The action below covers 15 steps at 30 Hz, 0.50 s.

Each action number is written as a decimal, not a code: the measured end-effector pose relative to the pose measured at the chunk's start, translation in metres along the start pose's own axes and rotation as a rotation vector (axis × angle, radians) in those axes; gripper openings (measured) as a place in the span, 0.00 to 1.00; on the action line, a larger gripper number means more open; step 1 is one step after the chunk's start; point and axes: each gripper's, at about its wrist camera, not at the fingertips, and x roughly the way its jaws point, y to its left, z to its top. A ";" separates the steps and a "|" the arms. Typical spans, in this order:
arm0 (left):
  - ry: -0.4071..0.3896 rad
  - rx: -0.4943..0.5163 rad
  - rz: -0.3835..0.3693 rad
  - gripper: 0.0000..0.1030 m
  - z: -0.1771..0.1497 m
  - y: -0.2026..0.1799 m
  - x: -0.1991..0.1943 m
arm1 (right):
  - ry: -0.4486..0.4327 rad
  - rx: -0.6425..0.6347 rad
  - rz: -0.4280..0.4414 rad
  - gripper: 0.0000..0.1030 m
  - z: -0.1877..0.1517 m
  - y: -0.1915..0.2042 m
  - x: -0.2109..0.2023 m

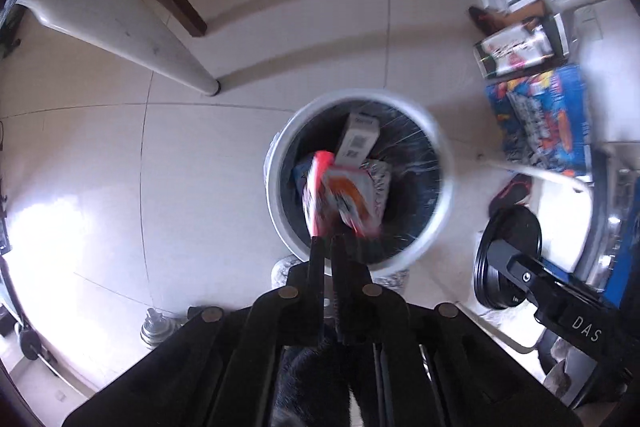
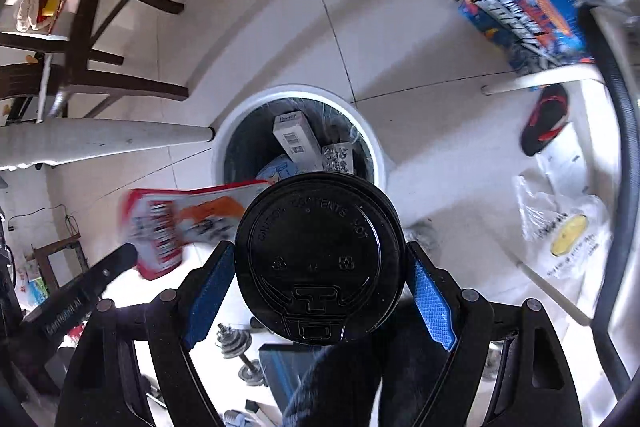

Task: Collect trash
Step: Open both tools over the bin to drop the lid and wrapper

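Two loads: you have both over the bin [image 1: 434, 163].
Left gripper [image 1: 334, 239]: pinching the wrapper [image 1: 344, 199].
Right gripper [image 2: 320, 267]: clamped on the cup [image 2: 318, 259].
Next: release both inside the rim.

Left gripper [image 1: 334, 237] jaws pinched (nearly together), right gripper [image 2: 320, 259] jaws spread, clamping

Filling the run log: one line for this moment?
left gripper: shut on red wrapper | right gripper: holding lidded cup | both above bin

The round black plastic cup lid [image 2: 318, 261] is showing "CAUTION CONTENTS HOT"; beyond it, the white carton [image 2: 294, 141] is reading "Doctor".
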 end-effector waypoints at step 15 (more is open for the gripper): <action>-0.043 -0.025 0.169 1.00 -0.007 0.035 0.016 | 0.023 -0.113 -0.117 1.00 0.017 0.003 0.089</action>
